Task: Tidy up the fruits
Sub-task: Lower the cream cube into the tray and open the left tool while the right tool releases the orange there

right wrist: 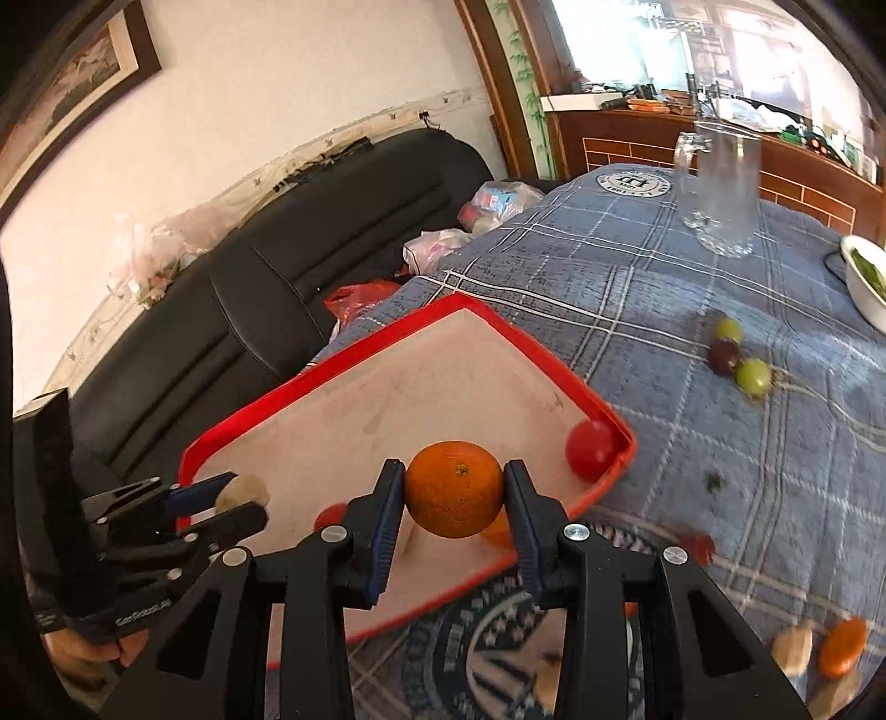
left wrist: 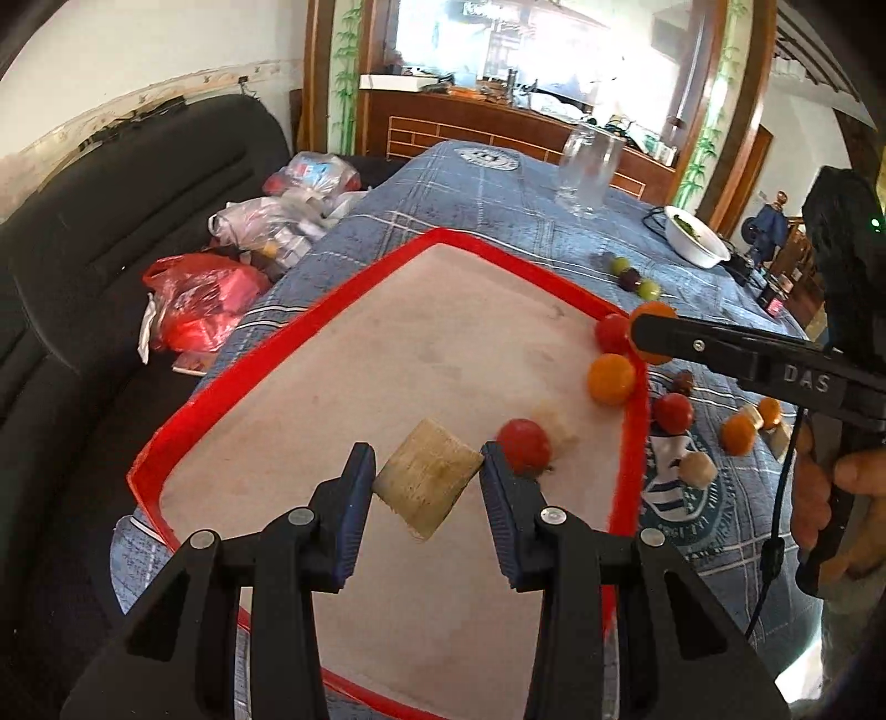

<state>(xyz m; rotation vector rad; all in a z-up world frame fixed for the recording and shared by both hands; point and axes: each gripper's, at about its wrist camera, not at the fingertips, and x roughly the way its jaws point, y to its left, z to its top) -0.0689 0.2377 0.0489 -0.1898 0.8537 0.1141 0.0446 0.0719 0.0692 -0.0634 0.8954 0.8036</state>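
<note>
Right fingers (right wrist: 387, 526) pinch a round, dimpled orange (right wrist: 453, 488) above the tray (right wrist: 326, 421).

Glossy plastic tray (left wrist: 310, 327), checked cloth tablecloth (left wrist: 498, 194)

A: Where does the light come from?

B: Daylight, from the window (left wrist: 531, 50) behind the glass mug (left wrist: 587, 171). The panes are blown out to white, and glare washes over the mug.

A: Is the tray (left wrist: 232, 382) in front of the mug well lit?

B: Evenly, with only soft shadows. The black sofa (left wrist: 111, 232) left of the mug stays dark.

A: Any blur?

B: In the right wrist view, the fruit pieces (right wrist: 819, 648) on the worktop well in front of the mug (right wrist: 720, 188) smear. The orange (right wrist: 454, 490) is sharp.

A: Distortion?

B: Strong fisheye bending, black corners.
</note>
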